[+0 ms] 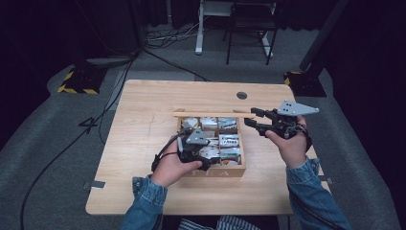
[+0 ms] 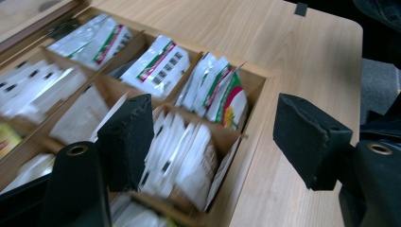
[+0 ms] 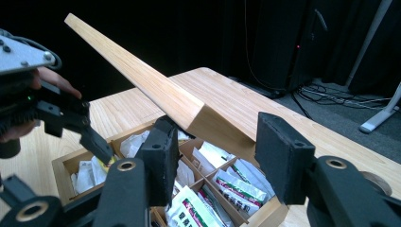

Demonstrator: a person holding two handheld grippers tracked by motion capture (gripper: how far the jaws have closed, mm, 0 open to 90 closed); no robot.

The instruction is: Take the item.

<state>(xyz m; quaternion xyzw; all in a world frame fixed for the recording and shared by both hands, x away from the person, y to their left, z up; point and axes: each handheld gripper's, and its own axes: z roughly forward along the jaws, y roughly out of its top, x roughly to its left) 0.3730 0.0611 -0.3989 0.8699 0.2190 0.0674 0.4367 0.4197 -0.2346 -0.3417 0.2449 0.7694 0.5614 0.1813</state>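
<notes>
Right tool [image 1: 253,118] gripping raised lid [image 1: 214,114], left tool [image 1: 209,154] open over tea box [image 1: 218,171]

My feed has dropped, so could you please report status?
Right tool shut on light wooden lid, holding it up. Left tool open, over white paper sachets in the wooden tea box. Nothing blocking.

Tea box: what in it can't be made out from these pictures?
- Print on the tea bags: blurred in the left gripper view, too small in the high view.
- Left compartments of the box: hidden in the high view under the left gripper and left hand.
- Box's near end: cut off by the bottom edge in the right gripper view.
</notes>
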